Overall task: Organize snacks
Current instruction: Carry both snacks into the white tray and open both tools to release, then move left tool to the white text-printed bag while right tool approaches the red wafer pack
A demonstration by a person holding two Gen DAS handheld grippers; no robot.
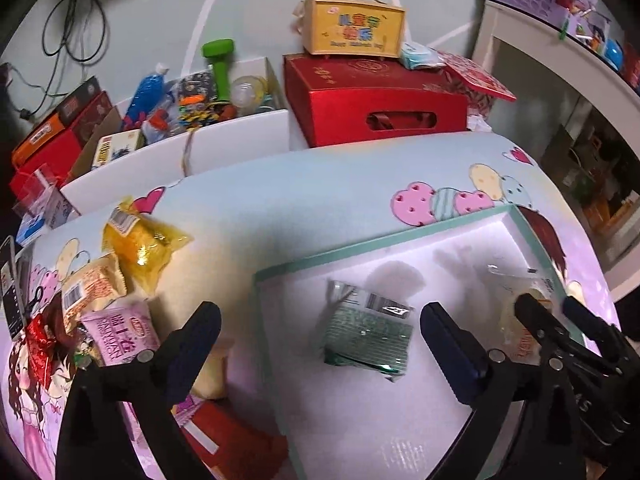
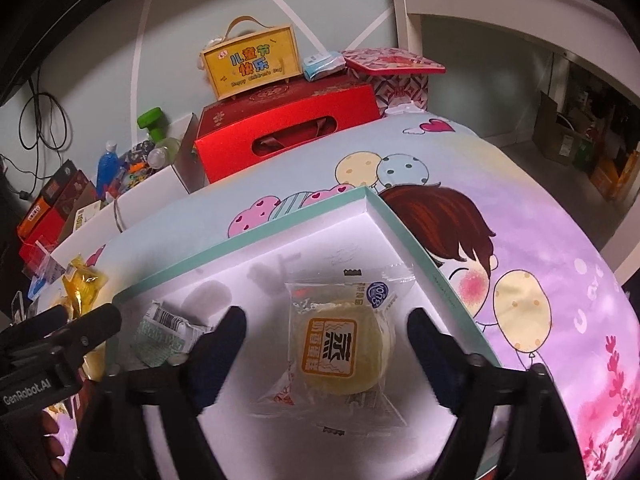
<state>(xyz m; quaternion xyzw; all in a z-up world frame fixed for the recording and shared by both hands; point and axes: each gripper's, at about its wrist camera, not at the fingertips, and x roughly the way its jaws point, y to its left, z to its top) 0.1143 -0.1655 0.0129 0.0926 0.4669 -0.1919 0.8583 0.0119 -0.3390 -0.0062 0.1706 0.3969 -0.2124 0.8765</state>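
A white tray with a teal rim (image 1: 360, 242) (image 2: 256, 236) lies on the cartoon-print table. In it lie a green snack packet (image 1: 366, 338) (image 2: 160, 338) and a clear-wrapped yellow pastry (image 2: 340, 350) (image 1: 524, 320). My left gripper (image 1: 320, 340) is open above the tray's left part, its jaws on either side of the green packet. My right gripper (image 2: 326, 340) is open and empty, just above the pastry; it also shows in the left wrist view (image 1: 556, 316). Several loose snacks lie left of the tray: a yellow packet (image 1: 142, 248), a beige packet (image 1: 94, 290), a pink packet (image 1: 122, 336).
A red packet (image 1: 224, 436) lies at the tray's near left. Behind the table stand a red gift box (image 1: 380, 104), a yellow box with a handle (image 1: 352, 28) and a white bin of clutter (image 1: 180, 140). White shelving (image 2: 500, 4) stands at the right.
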